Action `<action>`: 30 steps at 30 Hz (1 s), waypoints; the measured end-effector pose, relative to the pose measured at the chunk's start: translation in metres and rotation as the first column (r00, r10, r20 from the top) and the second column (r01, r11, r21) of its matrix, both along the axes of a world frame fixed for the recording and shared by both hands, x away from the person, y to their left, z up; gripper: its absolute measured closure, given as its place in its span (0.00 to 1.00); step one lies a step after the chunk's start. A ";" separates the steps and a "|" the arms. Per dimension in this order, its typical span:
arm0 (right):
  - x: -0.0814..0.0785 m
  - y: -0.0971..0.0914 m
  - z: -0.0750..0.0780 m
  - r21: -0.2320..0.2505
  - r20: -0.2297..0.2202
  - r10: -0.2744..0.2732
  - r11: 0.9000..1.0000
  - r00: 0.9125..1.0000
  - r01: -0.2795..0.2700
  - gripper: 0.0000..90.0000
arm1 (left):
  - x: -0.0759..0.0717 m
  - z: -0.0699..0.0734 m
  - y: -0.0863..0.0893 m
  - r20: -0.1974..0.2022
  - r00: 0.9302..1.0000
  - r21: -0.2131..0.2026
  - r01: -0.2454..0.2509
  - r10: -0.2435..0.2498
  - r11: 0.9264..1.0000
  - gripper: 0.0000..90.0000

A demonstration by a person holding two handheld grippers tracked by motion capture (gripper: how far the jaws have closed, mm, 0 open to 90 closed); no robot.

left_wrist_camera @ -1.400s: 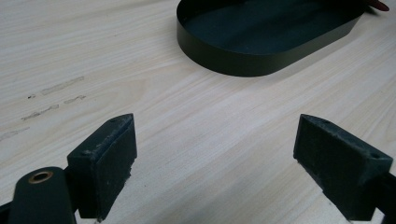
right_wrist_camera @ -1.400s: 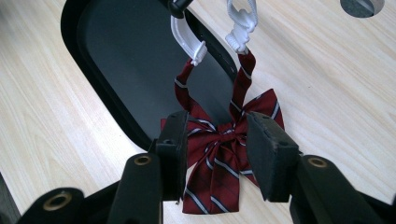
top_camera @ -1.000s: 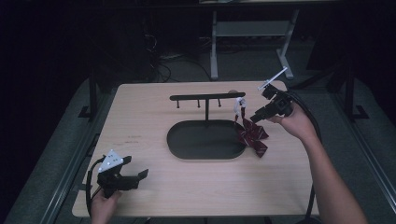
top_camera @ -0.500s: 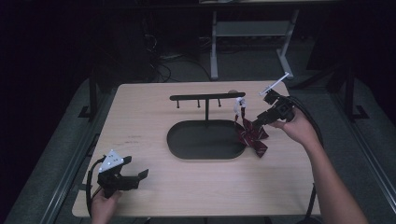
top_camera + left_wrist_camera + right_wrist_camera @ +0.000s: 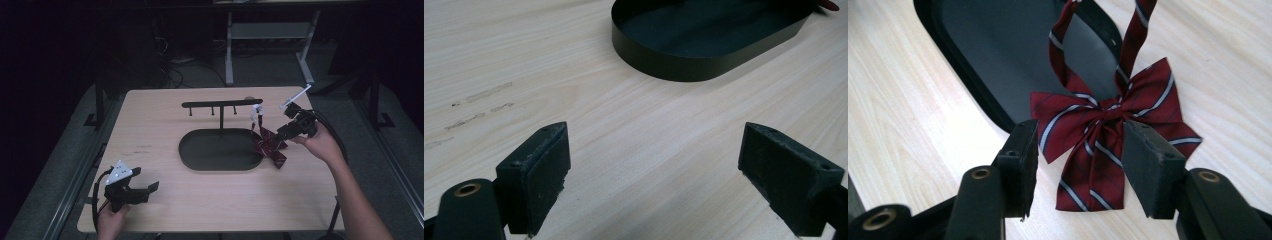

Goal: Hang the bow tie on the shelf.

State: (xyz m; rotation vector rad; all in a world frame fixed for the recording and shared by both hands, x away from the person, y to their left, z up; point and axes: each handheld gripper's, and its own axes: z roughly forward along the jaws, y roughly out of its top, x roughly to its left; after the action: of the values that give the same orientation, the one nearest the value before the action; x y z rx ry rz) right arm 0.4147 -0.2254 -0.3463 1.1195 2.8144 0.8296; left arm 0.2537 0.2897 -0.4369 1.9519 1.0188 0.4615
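Right gripper — jaws have just been opening, pads clear of the dark red striped fabric bow tie, whose knot sits between and just beyond the fingertips, straps running up over the black oval metal tray rim. Left gripper — jaws wide apart, bare wood between.

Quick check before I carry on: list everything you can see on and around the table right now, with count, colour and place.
Table: one, light wood, centre of the high view.
Tray: one, black oval, mid-table.
Rack: one, black T-shaped bar with small pegs, rising from the tray's far side.
Bow tie: one, dark red with pale stripes, at the tray's right edge, strap running up toward the rack's right end.
Frame: one, grey metal, on the floor behind the table.
Left hand-held gripper: one, black, near left corner, jaws open above bare table.
Right hand-held gripper: one, black, jaws have just been opening, the bow tie between them.
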 end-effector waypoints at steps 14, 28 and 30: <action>-0.012 -0.006 -0.018 0.020 -0.023 -0.002 1.000 1.000 0.002 0.53 | 0.000 0.000 0.000 0.000 1.000 -0.001 -0.001 0.001 1.000 0.15; -0.023 -0.011 -0.029 0.027 -0.033 0.004 1.000 0.999 -0.003 0.52 | 0.000 0.000 0.000 -0.003 1.000 0.003 0.001 -0.001 1.000 0.15; -0.026 -0.012 -0.031 0.027 -0.034 0.002 1.000 0.999 -0.001 0.52 | 0.000 0.000 -0.001 -0.003 1.000 0.001 0.000 0.000 1.000 0.15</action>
State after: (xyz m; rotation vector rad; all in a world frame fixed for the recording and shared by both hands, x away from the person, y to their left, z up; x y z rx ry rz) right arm 0.3887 -0.2374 -0.3772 1.1458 2.8406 0.8588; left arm 0.2537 0.2892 -0.4373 1.9536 1.0210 0.4594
